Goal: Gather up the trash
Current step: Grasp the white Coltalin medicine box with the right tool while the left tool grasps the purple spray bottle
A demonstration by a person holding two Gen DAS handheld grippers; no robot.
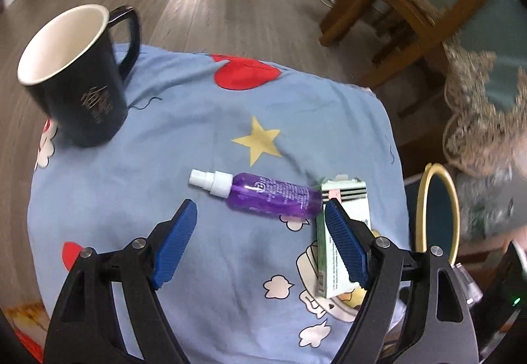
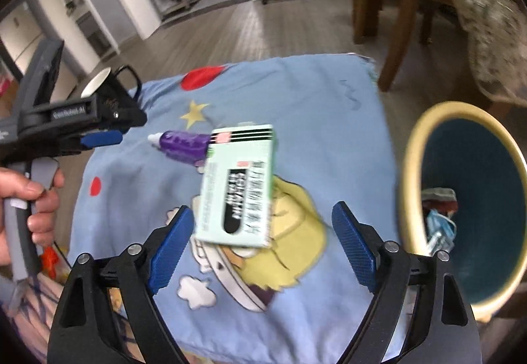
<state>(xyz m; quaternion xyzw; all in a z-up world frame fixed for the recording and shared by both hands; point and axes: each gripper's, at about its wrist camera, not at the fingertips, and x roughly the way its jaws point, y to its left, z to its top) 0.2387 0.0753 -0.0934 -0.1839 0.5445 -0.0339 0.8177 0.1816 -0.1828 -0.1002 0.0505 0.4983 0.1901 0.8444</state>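
Left tool (image 1: 260, 209) spread wide above a blue cartoon-print cloth (image 1: 184, 120) draped over the worktop, nothing between its blue pads, clamping nothing. Just past its tips, a purple spray bottle (image 1: 273, 197) lying on its side, white nozzle toward the black mug (image 1: 75, 80) standing upright at the far left corner. Touching the bottle's base, a pale green carton (image 1: 332, 232) lying flat, partly behind the tool's right-hand pad. Right tool (image 2: 263, 219) likewise released and empty, hovering over the same carton (image 2: 238, 186), the box between the pads but apparently not pressed by either, though blur makes contact hard to judge. Beside the worktop's right edge, a yellow-rimmed bin (image 2: 411, 146) with a dark teal inside, some crumpled scraps (image 2: 439, 215) at its bottom. At the left of the right view, a hand (image 2: 33, 209) gripping the left tool's handle.
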